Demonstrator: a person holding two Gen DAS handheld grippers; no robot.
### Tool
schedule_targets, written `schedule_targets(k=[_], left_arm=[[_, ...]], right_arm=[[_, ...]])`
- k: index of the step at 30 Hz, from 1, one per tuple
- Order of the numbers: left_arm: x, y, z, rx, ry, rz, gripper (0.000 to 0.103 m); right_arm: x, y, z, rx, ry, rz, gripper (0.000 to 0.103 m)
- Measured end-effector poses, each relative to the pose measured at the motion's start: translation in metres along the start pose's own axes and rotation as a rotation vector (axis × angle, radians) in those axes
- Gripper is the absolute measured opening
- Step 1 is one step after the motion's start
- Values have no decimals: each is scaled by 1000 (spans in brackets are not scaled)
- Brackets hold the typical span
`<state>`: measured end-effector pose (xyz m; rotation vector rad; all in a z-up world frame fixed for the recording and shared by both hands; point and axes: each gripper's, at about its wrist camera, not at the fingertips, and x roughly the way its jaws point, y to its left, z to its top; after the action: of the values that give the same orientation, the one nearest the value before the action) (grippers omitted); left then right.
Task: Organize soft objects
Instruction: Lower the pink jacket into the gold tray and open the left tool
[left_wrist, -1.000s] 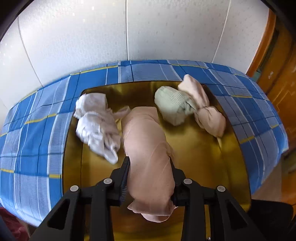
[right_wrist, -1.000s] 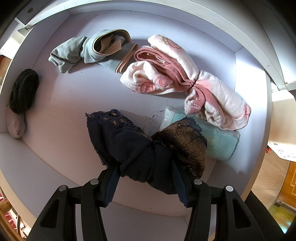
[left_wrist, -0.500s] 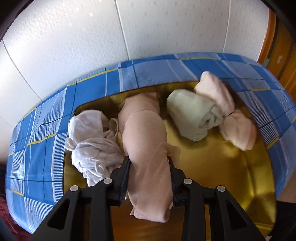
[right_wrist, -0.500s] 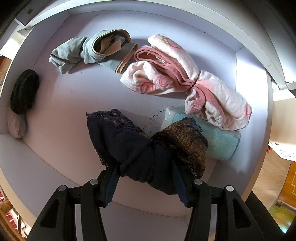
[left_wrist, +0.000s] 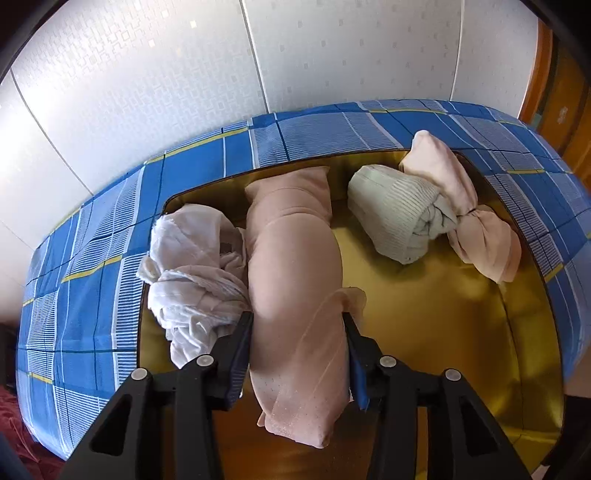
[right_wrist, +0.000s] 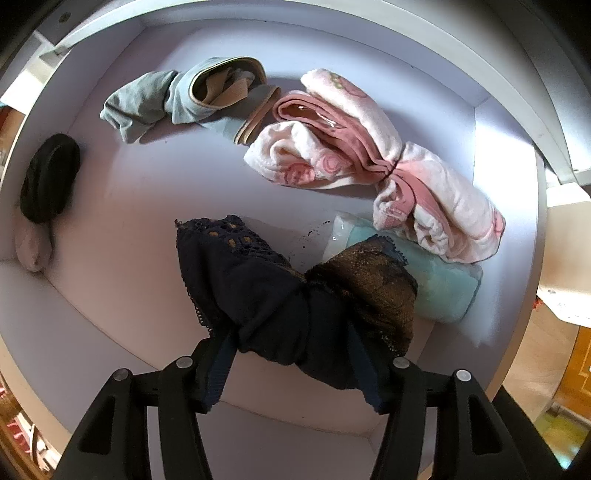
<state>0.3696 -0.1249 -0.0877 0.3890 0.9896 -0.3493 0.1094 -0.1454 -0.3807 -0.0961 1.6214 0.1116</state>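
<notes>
Left wrist: tray (left_wrist: 517, 332) right side bare

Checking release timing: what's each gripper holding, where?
Both grippers' jaws have just been opening. Left gripper straddles peach roll, near end; right gripper straddles dark lace garment, bunched middle. Whether either grips cannot be told.

In the left wrist view we see bare floor of the shiny gold tray (left_wrist: 436, 314) at lower right; a crumpled white cloth (left_wrist: 195, 273) crowds the left. In the right wrist view the white drawer (right_wrist: 122, 206) lies bare centre left, while a pink fleece bundle (right_wrist: 369, 155) blocks the upper right.
</notes>
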Motion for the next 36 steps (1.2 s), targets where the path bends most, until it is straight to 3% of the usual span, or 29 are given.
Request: schedule_targets(k=[8, 16, 25, 30, 36], left_arm=[[-4, -4, -9, 9, -12, 34, 48], [-7, -2, -10, 0, -18, 41, 51], [-16, -4, -15, 15, -33, 49, 62], [-25, 4, -18, -24, -58, 38, 78], [-55, 10, -34, -36, -146, 0, 79]], right_arm=[[1, 6, -2, -13, -2, -9, 60], [6, 24, -5, -99, 6, -75, 63], [8, 29, -7, -100, 10, -73, 62], [5, 26, -5, -74, 10, -60, 57], [4, 23, -1, -67, 14, -61, 55]])
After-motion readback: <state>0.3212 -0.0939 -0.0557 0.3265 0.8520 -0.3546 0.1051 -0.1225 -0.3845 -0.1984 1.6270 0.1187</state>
